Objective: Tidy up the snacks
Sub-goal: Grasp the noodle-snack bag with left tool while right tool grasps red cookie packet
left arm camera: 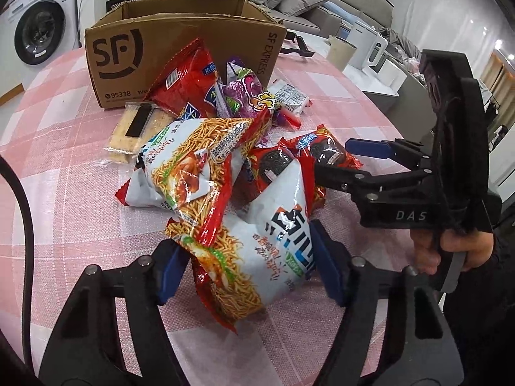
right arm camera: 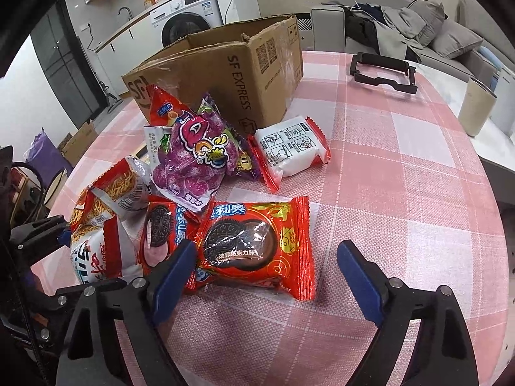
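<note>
black fingers (left arm camera: 80, 321) – blue pads (left arm camera: 325, 263), silver screws

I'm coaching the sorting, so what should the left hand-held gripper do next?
Probably lift. The left hand-held gripper already pinches the noodle snack bag on both sides, and the open cardboard box stands just behind the pile.

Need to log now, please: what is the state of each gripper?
Left gripper: closed on the noodle snack bag.
Right gripper: open, around the cookie pack, not pressing it.
</note>
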Demonstrator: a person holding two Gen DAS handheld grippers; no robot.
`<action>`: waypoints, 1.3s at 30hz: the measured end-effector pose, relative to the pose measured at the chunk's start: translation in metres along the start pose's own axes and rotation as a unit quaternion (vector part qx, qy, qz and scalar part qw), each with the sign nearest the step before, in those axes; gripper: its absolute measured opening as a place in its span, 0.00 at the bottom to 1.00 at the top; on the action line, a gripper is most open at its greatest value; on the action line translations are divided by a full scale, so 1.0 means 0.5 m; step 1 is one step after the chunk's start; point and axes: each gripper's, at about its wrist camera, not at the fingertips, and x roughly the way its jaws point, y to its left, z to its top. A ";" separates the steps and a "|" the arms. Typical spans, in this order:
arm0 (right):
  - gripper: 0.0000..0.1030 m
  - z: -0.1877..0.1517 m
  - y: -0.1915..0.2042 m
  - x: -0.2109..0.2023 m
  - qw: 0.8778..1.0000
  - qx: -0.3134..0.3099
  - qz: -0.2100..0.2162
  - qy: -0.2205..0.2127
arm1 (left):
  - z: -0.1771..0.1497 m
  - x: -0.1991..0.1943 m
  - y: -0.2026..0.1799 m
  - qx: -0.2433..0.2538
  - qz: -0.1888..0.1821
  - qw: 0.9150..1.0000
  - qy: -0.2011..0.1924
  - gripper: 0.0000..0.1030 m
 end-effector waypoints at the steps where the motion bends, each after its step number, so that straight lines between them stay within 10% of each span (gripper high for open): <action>1: 0.86 -0.001 -0.001 -0.002 1.000 0.000 0.002 0.000 | 0.000 -0.001 -0.001 0.001 0.001 1.000 -0.001 0.65; 26: 0.82 -0.001 0.008 0.011 0.999 -0.030 -0.010 0.008 | -0.003 -0.069 0.002 0.020 0.044 0.998 -0.041 0.65; 39: 0.51 -0.006 -0.008 -0.004 1.000 -0.011 0.001 -0.009 | -0.003 -0.091 0.015 0.004 0.039 0.998 -0.049 0.65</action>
